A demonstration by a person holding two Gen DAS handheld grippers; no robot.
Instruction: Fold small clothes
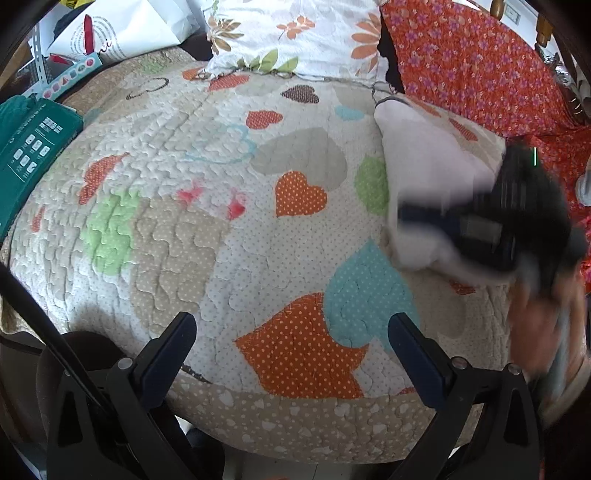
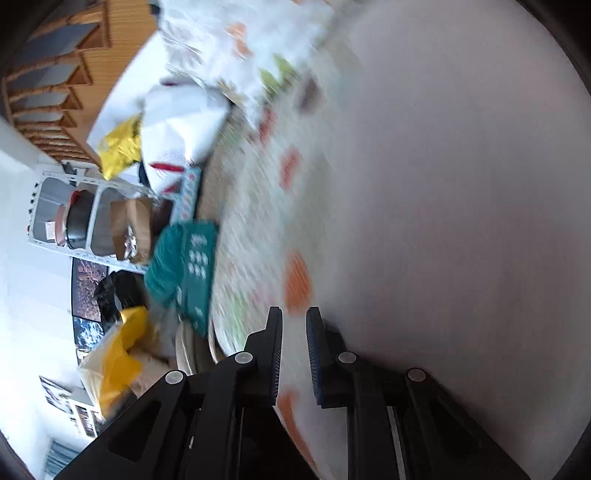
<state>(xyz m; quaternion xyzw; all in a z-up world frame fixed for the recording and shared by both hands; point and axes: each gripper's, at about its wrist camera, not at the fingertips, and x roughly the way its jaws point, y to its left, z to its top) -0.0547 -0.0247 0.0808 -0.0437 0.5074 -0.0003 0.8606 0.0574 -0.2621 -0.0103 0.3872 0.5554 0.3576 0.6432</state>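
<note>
A white garment (image 1: 424, 173) hangs at the right over the heart-patterned quilt (image 1: 236, 206). My right gripper (image 1: 421, 218) is blurred by motion there and appears shut on the garment's lower part. In the right wrist view the white garment (image 2: 461, 221) fills the right side, and the right gripper (image 2: 294, 325) has its fingers close together with a narrow gap; the pinch point itself is unclear. My left gripper (image 1: 291, 328) is open and empty, low over the quilt's near edge.
A floral pillow (image 1: 295, 33) and a red flowered cloth (image 1: 476, 62) lie at the back. A teal box (image 1: 29, 147) and white bags (image 1: 122, 29) sit at the left. Shelves (image 2: 85, 221) stand beyond the bed.
</note>
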